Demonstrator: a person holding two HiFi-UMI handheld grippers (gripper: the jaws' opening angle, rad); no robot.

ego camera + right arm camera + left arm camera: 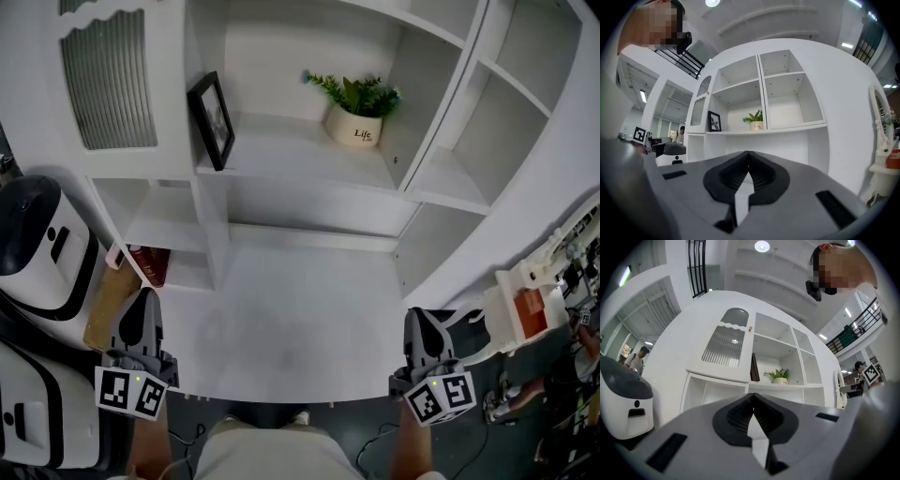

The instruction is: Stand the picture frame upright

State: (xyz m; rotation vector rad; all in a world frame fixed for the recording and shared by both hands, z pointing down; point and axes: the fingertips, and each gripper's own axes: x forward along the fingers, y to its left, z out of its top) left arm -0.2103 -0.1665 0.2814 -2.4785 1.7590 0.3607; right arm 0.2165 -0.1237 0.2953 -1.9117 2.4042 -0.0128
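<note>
The picture frame (212, 119) stands on its lower edge at the left end of a shelf (291, 150) in the white unit (843, 103), close by the compartment's left wall; whether it touches that wall cannot be told. A potted plant (357, 114) sits on the same shelf toward the right, well apart from the frame. Below the shelf lies the white bench (300, 319). The left tool (752, 397) hangs at the bench's front left corner, its jaws pressed together with nothing between them; the right tool (748, 154) hangs at the front right corner, likewise closed and empty. Both are far from the frame. A red book (153, 264) rests in a low compartment at the left.
</note>
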